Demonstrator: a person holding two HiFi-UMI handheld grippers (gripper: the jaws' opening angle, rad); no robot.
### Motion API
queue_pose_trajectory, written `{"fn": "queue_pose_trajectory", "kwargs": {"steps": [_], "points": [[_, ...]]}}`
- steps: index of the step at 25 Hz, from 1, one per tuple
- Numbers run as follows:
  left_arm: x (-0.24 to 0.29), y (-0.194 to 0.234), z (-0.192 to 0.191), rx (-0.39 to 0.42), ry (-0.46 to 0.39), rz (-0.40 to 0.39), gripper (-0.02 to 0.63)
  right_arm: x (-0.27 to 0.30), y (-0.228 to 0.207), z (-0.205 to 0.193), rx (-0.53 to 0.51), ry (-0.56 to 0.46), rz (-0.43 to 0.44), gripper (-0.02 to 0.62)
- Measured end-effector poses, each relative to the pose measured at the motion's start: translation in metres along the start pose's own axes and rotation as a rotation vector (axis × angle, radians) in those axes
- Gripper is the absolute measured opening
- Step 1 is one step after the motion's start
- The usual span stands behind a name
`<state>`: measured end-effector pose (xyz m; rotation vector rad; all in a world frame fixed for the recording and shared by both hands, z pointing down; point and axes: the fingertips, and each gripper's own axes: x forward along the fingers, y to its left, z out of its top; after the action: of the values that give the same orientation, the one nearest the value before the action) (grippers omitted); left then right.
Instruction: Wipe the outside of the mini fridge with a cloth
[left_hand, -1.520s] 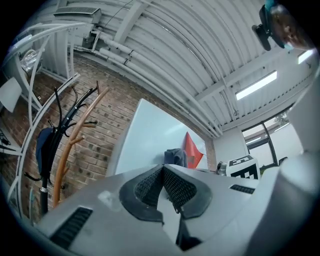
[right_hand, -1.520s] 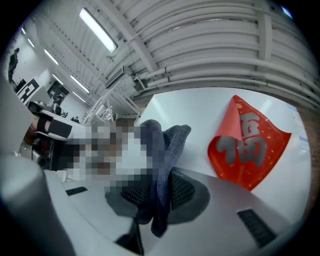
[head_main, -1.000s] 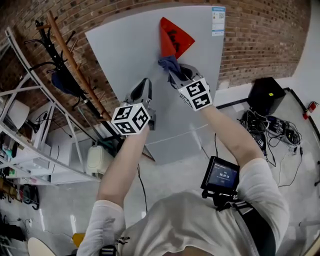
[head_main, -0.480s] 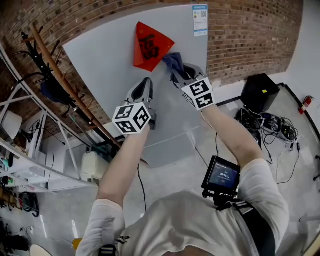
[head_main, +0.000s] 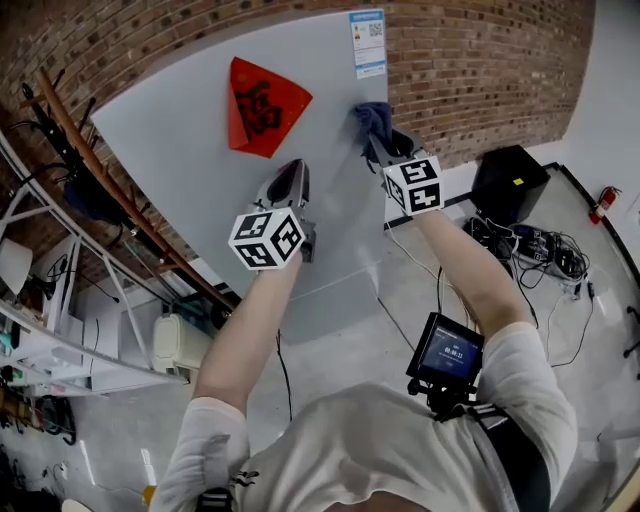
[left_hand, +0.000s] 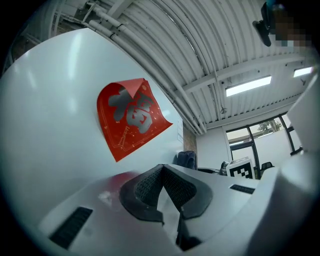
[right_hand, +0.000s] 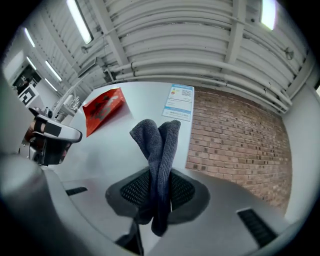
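Right gripper (head_main: 380, 142) clamped on the grey cloth (head_main: 372, 116), cloth tip against the mini fridge (head_main: 170, 140) door, upper centre-right of the head view.
The cloth is folded double and sticks out past the jaw tips. It sits just below the label sticker (head_main: 367, 43), near the door's right edge, and right of the red paper decoration (head_main: 260, 105). Left gripper (head_main: 292, 190) is lower, centre-left, close to the door, with jaws closed together and nothing between them.
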<state>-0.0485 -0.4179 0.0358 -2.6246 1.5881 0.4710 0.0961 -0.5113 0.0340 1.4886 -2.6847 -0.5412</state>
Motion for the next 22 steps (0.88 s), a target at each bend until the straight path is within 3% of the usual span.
{"fn": "queue_pose_trajectory", "kwargs": {"steps": [6,11,22], "points": [[0.01,-0.004,-0.009,-0.002,0.006,0.004,0.003,0.001,-0.009,-0.005,0.02,-0.014,0.0,0.084],[-0.01,0.009,-0.011,0.002,0.013,0.025,0.005,-0.007,0.016,0.0,0.055,-0.037,0.037,0.084],[-0.119,0.085,-0.008,0.023,0.062,0.173,0.005,-0.005,0.21,0.014,0.053,-0.067,0.322,0.084]]}}
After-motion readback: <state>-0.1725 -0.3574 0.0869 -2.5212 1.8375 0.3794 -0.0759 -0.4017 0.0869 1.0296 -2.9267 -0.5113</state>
